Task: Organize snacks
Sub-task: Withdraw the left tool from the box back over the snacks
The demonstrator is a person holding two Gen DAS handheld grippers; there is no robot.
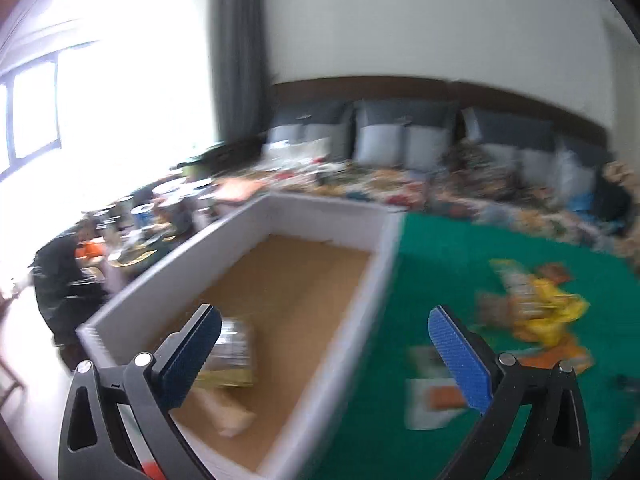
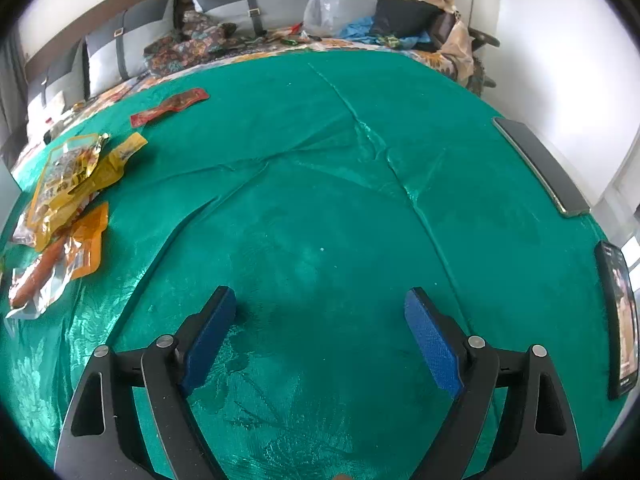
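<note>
A white box (image 1: 384, 236) with a brown cardboard floor stands on the green cloth (image 2: 320, 184). Two snack packets lie in its near end: a shiny one (image 1: 234, 346) and a pale one (image 1: 228, 412). My left gripper (image 1: 324, 330) hovers open over the box's right wall, nothing between its blue pads. Yellow and orange snack packets (image 1: 536, 308) lie on the cloth to the right of the box; this view is blurred. My right gripper (image 2: 320, 312) is open and empty over bare cloth. Yellow packets (image 2: 68, 176), a sausage packet (image 2: 52, 264) and a red packet (image 2: 170, 107) lie to its left.
Two phones lie near the cloth's right edge, one dark (image 2: 540, 164) and one with a lit screen (image 2: 620, 320). A sofa with grey cushions (image 2: 248, 4) stands behind, strewn with fabric, a clear bag (image 2: 322, 8) and clothes. Left of the box is a table crowded with cans (image 1: 160, 208).
</note>
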